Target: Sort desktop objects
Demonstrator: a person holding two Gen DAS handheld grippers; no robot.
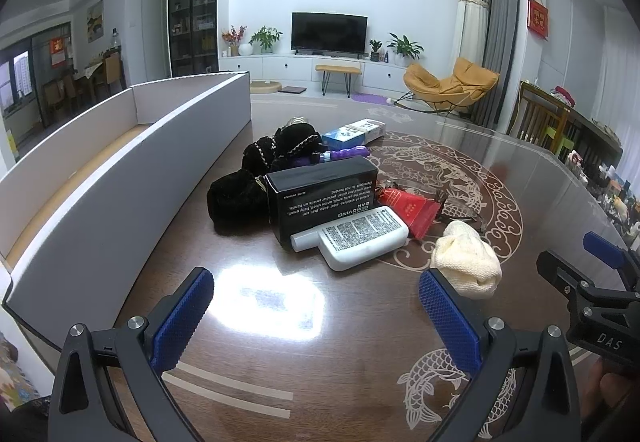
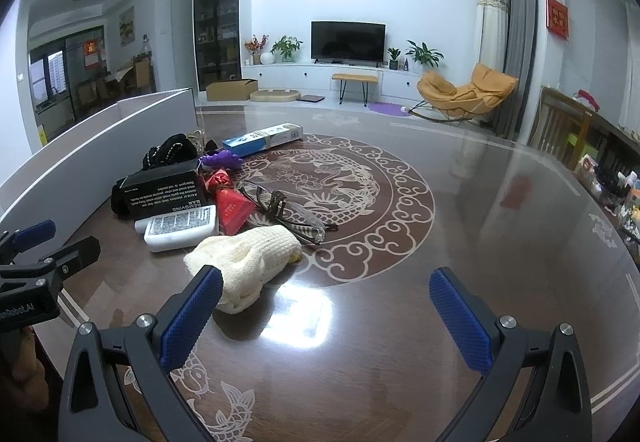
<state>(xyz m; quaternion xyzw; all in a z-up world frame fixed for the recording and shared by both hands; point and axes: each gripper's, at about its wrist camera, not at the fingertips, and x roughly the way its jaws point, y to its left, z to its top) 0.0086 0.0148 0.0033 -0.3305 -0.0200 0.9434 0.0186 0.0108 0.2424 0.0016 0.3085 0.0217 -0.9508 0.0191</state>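
A pile of objects lies on the dark table [image 1: 280, 322]: a black box [image 1: 320, 194], a white bottle [image 1: 356, 236], a red packet [image 1: 408, 210], a cream knitted cloth [image 1: 468, 262], black fuzzy items [image 1: 256, 178], a purple toy [image 1: 344, 154], a blue-white box [image 1: 352, 132] and glasses [image 2: 288, 210]. My left gripper [image 1: 316, 306] is open and empty, just short of the bottle. My right gripper [image 2: 326, 306] is open and empty; its left finger [image 2: 192, 314] sits right by the cloth [image 2: 244, 262].
A long white cardboard box [image 1: 120, 170] with an open top stands along the table's left side. The table's right edge [image 2: 600, 210] borders a cluttered shelf. The room with a TV and chair lies behind.
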